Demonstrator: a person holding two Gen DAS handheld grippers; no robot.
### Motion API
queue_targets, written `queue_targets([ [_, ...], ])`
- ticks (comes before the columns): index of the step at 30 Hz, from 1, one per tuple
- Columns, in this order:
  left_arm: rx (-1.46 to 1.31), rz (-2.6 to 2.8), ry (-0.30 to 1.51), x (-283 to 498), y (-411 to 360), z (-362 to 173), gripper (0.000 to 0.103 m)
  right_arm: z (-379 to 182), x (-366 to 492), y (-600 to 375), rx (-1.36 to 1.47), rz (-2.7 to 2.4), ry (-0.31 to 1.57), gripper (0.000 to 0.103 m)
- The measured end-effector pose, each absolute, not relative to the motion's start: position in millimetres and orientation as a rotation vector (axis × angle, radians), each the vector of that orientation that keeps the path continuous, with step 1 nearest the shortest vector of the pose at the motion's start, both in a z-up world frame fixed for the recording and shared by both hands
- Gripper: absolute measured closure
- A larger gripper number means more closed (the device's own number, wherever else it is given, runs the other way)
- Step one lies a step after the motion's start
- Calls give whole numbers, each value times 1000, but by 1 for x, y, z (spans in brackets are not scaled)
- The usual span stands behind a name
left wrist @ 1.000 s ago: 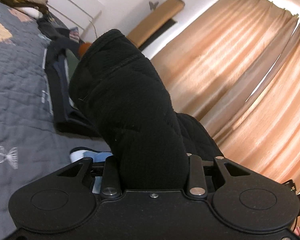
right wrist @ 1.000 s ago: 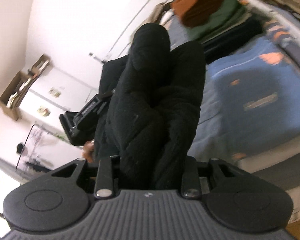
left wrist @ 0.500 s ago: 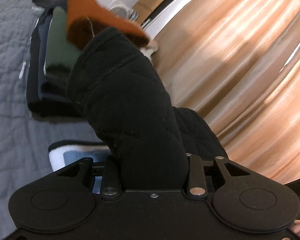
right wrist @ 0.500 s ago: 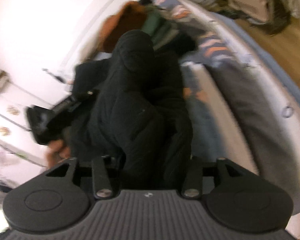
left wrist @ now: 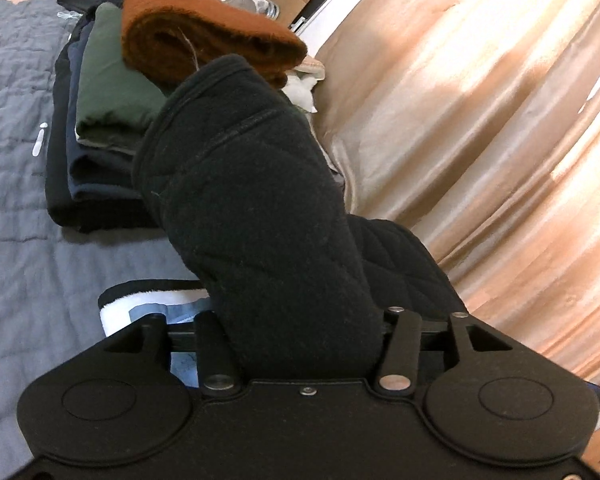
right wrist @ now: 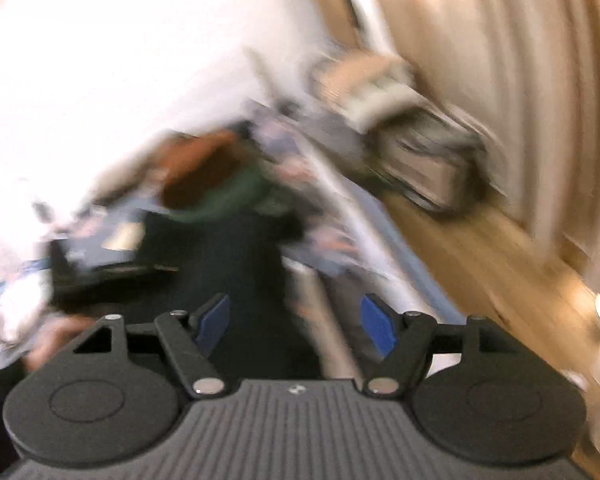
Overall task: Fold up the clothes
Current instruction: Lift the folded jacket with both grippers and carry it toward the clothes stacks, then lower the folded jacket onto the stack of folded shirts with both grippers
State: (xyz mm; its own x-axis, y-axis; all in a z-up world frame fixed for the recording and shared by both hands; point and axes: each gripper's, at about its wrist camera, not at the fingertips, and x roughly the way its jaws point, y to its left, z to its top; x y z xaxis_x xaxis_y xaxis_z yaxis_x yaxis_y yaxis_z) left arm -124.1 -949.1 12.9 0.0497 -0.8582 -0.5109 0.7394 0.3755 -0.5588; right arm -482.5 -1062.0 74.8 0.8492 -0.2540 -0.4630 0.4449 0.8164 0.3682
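Left claw (left wrist: 304,280): wrapped in the black quilted garment (left wrist: 260,208), fingers buried in cloth. Has just been opening, with the garment between the jaws; cannot tell whether the pads press on it.

Black quilted garment: stands up thick from the left claw, its rounded top edge just in front of the stack of folded clothes (left wrist: 100,128) and overlapping that stack's near right corner in the left wrist view. Trails down to the right, away from the stack, as a flatter quilted flap.

Stack of folded clothes: lies on the grey quilted bed (left wrist: 16,200). Rust-brown piece (left wrist: 204,36) on top, green piece (left wrist: 112,80) beneath it, dark navy and black layers at the bottom.

Nearer than the stack, beside the garment's base: a white and blue cloth (left wrist: 140,308) flat on the bed. Right of the stack: peach curtain (left wrist: 480,120).

Right claw (right wrist: 296,320): wide, blue pads (right wrist: 214,320) bare and clear of cloth. Has just been opening. Dark garment seen low between the fingers, not gripped. Right wrist view heavily smeared; stack visible ahead (right wrist: 216,188), wooden floor (right wrist: 480,260) to its right.
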Motion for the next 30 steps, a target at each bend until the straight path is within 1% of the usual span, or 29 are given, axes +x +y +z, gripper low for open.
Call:
queue_targets([
  [1, -158, -1218, 908, -124, -950, 13, 53, 72, -475, -1051, 464, -363, 407, 31],
  [4, -142, -1199, 909, -128, -946, 16, 49, 49, -443, -1035, 448, -328, 482, 31],
  [6, -128, -1186, 912, -131, -942, 20, 43, 28, -430, -1042, 474, -372, 537, 32],
  [8, -110, -1180, 901, -133, -933, 27, 33, 11, -426, -1053, 510, -411, 554, 33],
  [10, -84, -1185, 873, -134, -927, 38, 30, 3, -428, -1064, 542, -418, 543, 33],
  [13, -80, -1182, 799, -133, -892, 59, 28, -5, -432, -1078, 569, -434, 530, 32],
  [14, -86, -1171, 770, -134, -880, 66, 28, -8, -432, -1081, 587, -438, 531, 28],
  [16, -127, -1171, 723, -140, -853, 79, 28, -14, -431, -1088, 630, -445, 534, 26],
  [20, -208, -1369, 712, -177, -825, 91, 28, -15, -433, -1086, 627, -443, 511, 25],
  [22, -274, -1475, 749, -198, -822, 84, 28, -14, -436, -1083, 617, -443, 505, 25],
  [26, -456, -1621, 910, -223, -838, 52, 28, -11, -440, -1080, 600, -444, 499, 25],
  [30, -486, -1597, 1046, -231, -873, 14, 28, -9, -443, -1079, 582, -452, 501, 24],
])
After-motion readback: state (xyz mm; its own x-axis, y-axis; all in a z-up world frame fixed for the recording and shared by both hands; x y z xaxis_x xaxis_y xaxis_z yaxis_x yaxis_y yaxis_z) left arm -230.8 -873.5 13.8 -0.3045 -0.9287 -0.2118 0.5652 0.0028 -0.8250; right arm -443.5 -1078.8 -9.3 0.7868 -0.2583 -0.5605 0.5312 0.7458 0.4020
